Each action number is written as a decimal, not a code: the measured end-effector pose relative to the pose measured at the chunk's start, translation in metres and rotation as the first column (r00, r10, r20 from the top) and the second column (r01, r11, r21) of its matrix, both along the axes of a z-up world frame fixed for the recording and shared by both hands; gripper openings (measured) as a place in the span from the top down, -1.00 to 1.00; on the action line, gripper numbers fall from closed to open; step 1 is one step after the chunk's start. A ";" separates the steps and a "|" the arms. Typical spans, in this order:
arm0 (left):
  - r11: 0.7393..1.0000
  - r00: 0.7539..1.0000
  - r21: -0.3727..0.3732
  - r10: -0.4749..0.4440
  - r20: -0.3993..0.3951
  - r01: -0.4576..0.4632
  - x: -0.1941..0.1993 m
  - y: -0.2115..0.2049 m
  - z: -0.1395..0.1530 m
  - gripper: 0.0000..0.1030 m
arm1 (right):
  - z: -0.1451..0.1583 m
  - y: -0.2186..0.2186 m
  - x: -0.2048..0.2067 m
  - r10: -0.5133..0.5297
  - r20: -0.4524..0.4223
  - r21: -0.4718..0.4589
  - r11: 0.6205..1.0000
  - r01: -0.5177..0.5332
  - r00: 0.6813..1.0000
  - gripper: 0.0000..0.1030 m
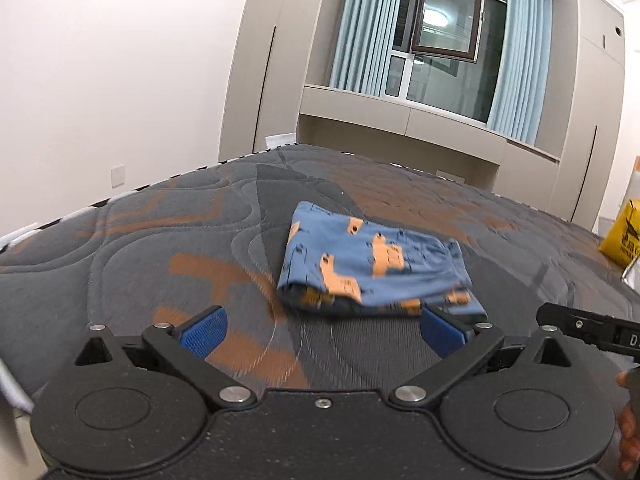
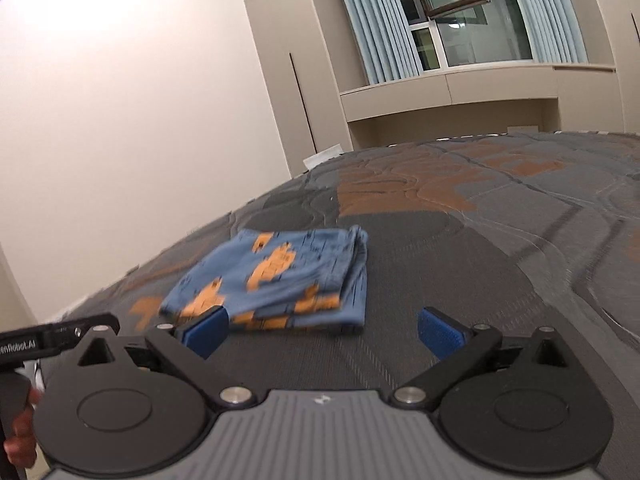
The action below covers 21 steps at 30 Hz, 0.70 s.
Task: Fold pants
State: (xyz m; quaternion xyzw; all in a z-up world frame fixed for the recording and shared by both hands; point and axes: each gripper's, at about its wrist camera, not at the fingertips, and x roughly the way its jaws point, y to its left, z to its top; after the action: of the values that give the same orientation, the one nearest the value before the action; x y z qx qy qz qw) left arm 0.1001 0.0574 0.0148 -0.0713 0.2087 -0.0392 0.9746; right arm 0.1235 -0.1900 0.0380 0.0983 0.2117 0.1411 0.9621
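The blue pants with orange prints (image 1: 372,268) lie folded into a compact rectangle on the grey-and-orange quilted mattress (image 1: 160,248), just ahead of both tools. The left gripper (image 1: 322,334) is spread wide and holds nothing; the pants sit ahead of its right finger. The right gripper (image 2: 320,332) is likewise released, with the pants ahead of its left blue pad (image 2: 206,334).

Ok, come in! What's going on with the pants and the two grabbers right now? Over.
Left gripper open, empty. Right gripper open, empty. Pants folded small, lying on the mattress, untouched. Nothing in the way.
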 end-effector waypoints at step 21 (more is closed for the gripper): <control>0.996 0.999 0.092 0.014 0.045 -0.018 -0.113 -0.015 -0.023 -0.99 | -0.013 0.012 -0.141 -0.146 0.116 -0.131 0.978 0.160 0.983 -1.00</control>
State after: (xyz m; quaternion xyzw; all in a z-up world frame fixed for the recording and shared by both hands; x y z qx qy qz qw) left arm -0.0126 0.0423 -0.0086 -0.0271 0.1880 -0.0235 0.9815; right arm -0.0172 -0.1782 0.0252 0.0391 0.1618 0.0564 0.9844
